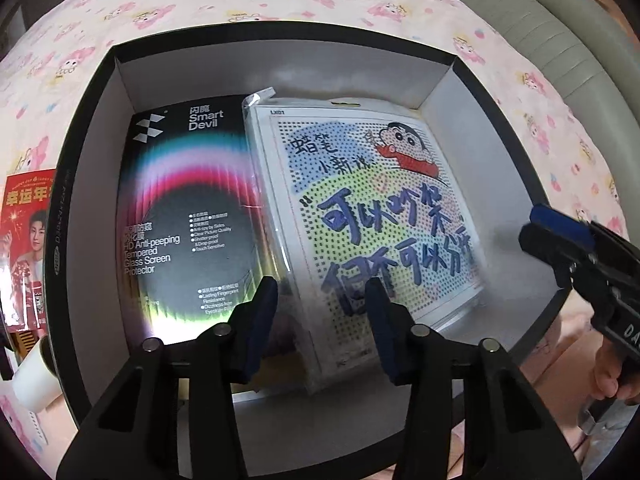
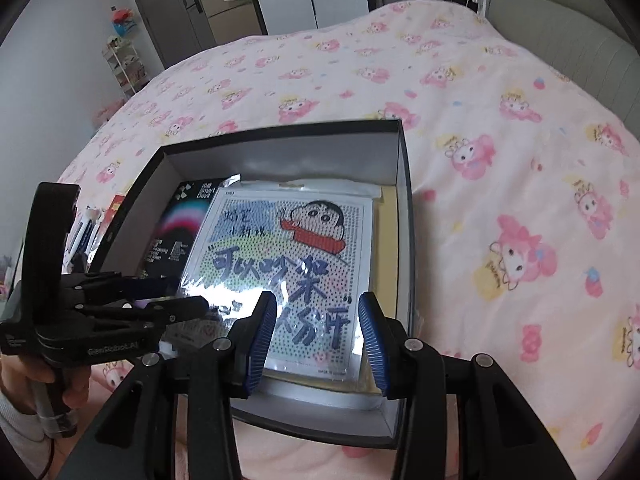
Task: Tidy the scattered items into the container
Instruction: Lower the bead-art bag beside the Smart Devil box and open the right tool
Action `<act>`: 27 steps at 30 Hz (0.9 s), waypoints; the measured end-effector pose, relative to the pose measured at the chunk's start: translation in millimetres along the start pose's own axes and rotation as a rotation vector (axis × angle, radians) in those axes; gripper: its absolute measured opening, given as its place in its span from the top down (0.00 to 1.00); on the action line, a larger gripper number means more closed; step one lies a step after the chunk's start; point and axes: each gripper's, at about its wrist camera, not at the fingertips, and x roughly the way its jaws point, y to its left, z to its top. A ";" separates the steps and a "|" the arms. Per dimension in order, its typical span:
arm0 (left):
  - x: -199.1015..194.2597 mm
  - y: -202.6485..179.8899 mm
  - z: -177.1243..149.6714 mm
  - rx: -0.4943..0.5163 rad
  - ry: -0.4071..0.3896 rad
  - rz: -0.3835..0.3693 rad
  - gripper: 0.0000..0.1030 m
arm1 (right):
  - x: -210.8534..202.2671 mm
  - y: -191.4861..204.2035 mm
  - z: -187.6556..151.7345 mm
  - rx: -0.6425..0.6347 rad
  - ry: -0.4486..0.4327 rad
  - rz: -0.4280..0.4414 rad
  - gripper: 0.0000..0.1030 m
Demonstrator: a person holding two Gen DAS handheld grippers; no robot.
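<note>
cartoon pack (image 1: 372, 216): flat in the black box (image 1: 86, 168), right half, partly over the screen protector box (image 1: 188, 216)
left gripper (image 1: 322, 322): hangs right above the pack's near edge, jaws apart, gripping nothing
right gripper (image 2: 318, 338): jaws apart too, empty, over the pack's near end
bedspread (image 2: 500, 168): pink, under the box

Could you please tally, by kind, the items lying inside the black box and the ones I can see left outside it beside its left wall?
In the box:
Black screen protector pack: 1
Cartoon bead-art kit in clear wrap: 1
Outside, beside the left wall:
Red printed pack: 1
White roll-like item: 1
Total: 4
</note>
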 end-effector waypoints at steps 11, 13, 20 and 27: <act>-17.9 8.9 13.0 -0.003 0.003 0.075 0.66 | -18.3 14.3 12.0 -0.063 -0.056 -0.021 0.63; -26.7 4.6 22.6 0.028 -0.017 0.098 0.66 | -23.0 23.2 21.8 -0.111 -0.064 -0.034 0.63; -12.5 7.2 41.3 -0.043 -0.061 0.091 0.66 | 6.3 20.4 28.9 -0.072 -0.021 0.012 0.63; 8.7 5.6 50.4 -0.061 -0.023 0.046 0.66 | 18.3 19.0 22.9 -0.082 -0.027 0.000 0.63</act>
